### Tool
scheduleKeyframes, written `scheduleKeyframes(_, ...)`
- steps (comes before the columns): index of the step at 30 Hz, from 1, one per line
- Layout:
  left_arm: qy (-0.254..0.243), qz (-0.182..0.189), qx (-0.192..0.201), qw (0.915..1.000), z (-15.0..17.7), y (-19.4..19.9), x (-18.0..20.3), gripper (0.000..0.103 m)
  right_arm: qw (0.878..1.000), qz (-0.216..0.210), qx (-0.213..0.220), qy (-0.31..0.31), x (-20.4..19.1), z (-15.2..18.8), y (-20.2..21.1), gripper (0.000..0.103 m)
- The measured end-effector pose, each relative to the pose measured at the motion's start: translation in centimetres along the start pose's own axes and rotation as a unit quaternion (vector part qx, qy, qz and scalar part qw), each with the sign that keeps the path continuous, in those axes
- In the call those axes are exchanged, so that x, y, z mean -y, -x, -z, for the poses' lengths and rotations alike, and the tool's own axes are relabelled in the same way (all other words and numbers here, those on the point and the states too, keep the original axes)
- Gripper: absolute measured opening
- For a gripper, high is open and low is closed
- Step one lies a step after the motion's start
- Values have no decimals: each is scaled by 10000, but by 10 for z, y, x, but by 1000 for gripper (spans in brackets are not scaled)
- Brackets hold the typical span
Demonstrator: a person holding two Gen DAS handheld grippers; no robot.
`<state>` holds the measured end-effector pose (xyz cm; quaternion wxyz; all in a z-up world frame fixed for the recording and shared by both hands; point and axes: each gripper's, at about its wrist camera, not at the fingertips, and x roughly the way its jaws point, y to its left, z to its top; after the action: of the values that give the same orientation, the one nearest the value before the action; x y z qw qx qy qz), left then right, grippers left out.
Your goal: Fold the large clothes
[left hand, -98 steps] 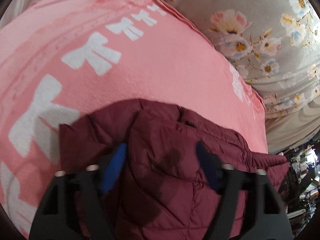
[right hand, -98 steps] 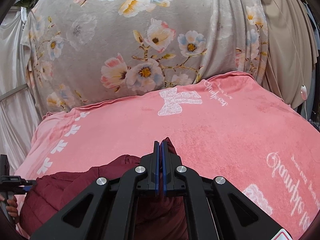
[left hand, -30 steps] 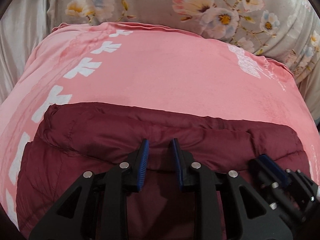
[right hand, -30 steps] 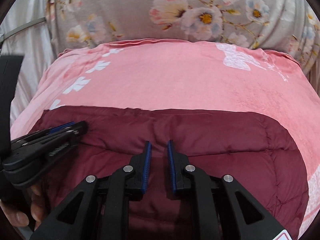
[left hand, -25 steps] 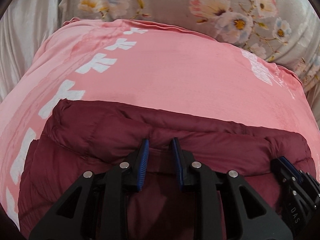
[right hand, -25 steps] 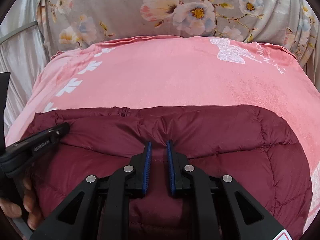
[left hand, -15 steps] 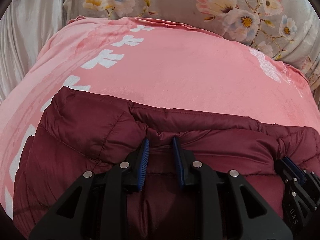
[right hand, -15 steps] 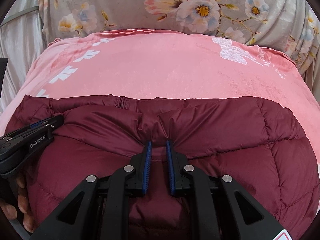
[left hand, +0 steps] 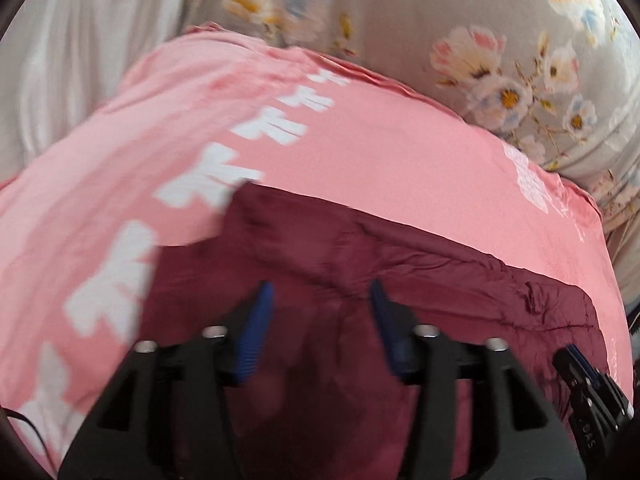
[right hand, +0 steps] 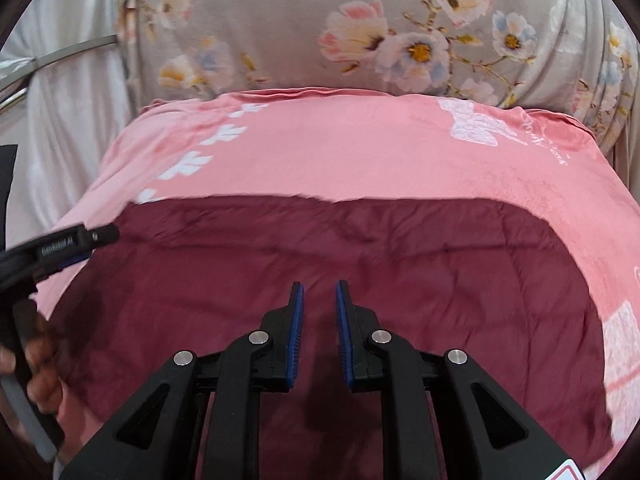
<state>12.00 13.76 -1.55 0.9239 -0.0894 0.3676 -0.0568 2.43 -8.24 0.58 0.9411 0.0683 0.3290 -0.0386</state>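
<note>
Puffy quilted maroon jacket [right hand: 360, 260], folded

"GenRobot.AI" on the left tool [right hand: 76, 242], pink blanket's [right hand: 360, 152] cursive script unreadable

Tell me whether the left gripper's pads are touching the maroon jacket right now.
Apart. In the left wrist view the left gripper, whose jaws have just been opening, stands wide, its blue pads clear of the maroon jacket, no fabric pinched between them.

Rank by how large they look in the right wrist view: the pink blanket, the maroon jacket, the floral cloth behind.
1. maroon jacket and pink blanket: alike, and the jacket lies nearer the camera, so unsure.
2. floral cloth, smallest.
</note>
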Motion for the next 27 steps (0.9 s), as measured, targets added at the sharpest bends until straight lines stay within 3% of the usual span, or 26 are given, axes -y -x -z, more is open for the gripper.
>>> scheduleKeyframes(4, 346, -225, -156, 9990, 14, 25, -56, 65, 9997, -155, -77, 178, -25, 28, 19, 14)
scheduleKeyframes(9, 1226, 281, -741, 9893, 46, 26, -116, 67, 9993, -238, -93, 270, -44, 52, 29, 14)
scheduleKeyframes(16, 1434, 952, -959, 9804, 65, 23, -114, 76, 9991, -114, -154, 366, -50, 67, 27, 14)
scheduleKeyframes(22, 1205, 786, -914, 9854, 69, 18, -98, 77, 9994, -183, -108, 279, -47, 71, 39, 14)
scheduleKeyframes(23, 1194, 774, -910, 9856, 69, 18, -96, 76, 9994, -175, -107, 278, -47, 72, 39, 14)
scheduleKeyframes(27, 1218, 941, -978, 9832, 67, 19, -90, 50, 9993, -148, -217, 280, -45, 80, 31, 14)
